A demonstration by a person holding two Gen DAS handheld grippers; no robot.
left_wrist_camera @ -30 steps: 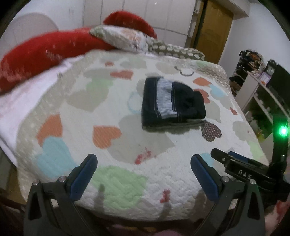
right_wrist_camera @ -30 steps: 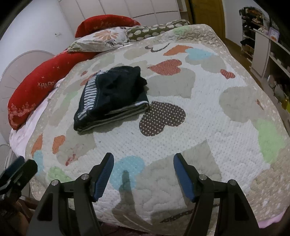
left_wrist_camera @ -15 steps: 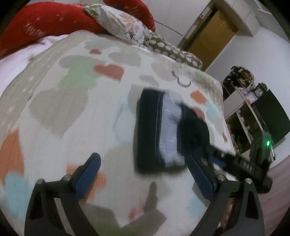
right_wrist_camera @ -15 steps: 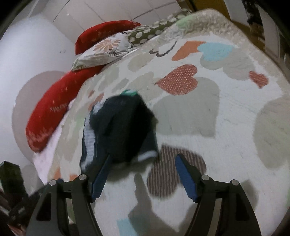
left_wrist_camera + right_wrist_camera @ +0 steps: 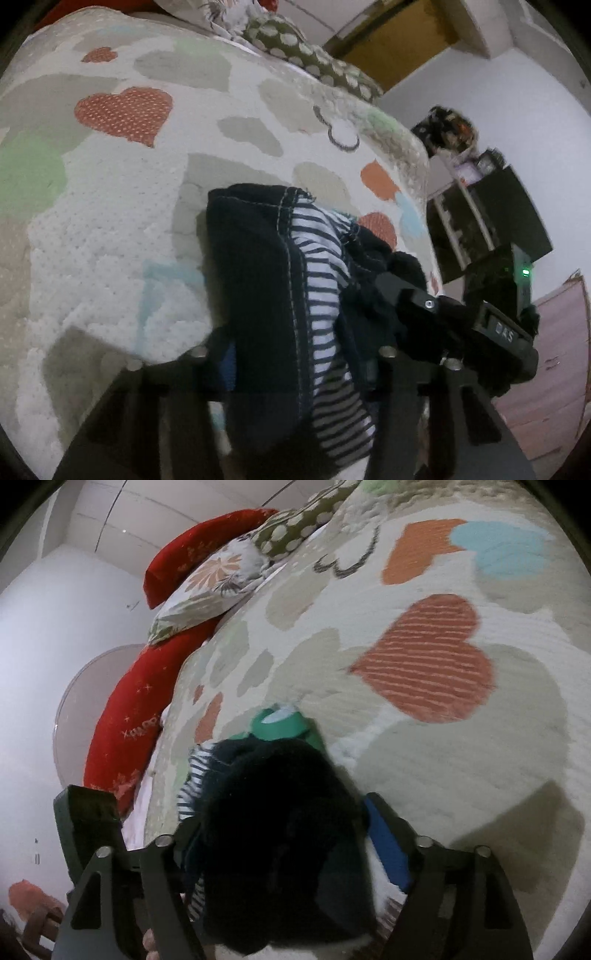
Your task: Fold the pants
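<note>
The folded pants [image 5: 258,280], dark with a striped lining [image 5: 321,295], lie on the heart-patterned quilt [image 5: 110,240]. My left gripper [image 5: 295,354] straddles their near end. Its jaws are closing, and the fabric is bunched against the blue pad [image 5: 226,365]. In the right wrist view the pants [image 5: 280,830] fill the space between the fingers of my right gripper [image 5: 284,819]. Its jaws are also closing, and most of the right blue pad [image 5: 388,849] still shows. A green piece [image 5: 280,727] pokes out beyond the bundle. The right gripper's body [image 5: 461,325] appears in the left view.
Red bolsters [image 5: 129,720], a floral pillow [image 5: 210,579] and a spotted pillow [image 5: 314,55] sit at the head of the bed. A wooden door [image 5: 406,40] and dark shelves [image 5: 480,206] stand past the bed's far edge [image 5: 417,155]. The left gripper's body [image 5: 88,812] is beside the pants.
Both grippers have come forward from the bed's near edge and tipped down onto the pants, which now sit between their fingers. The left jaws have narrowed a lot, the right ones slightly.
</note>
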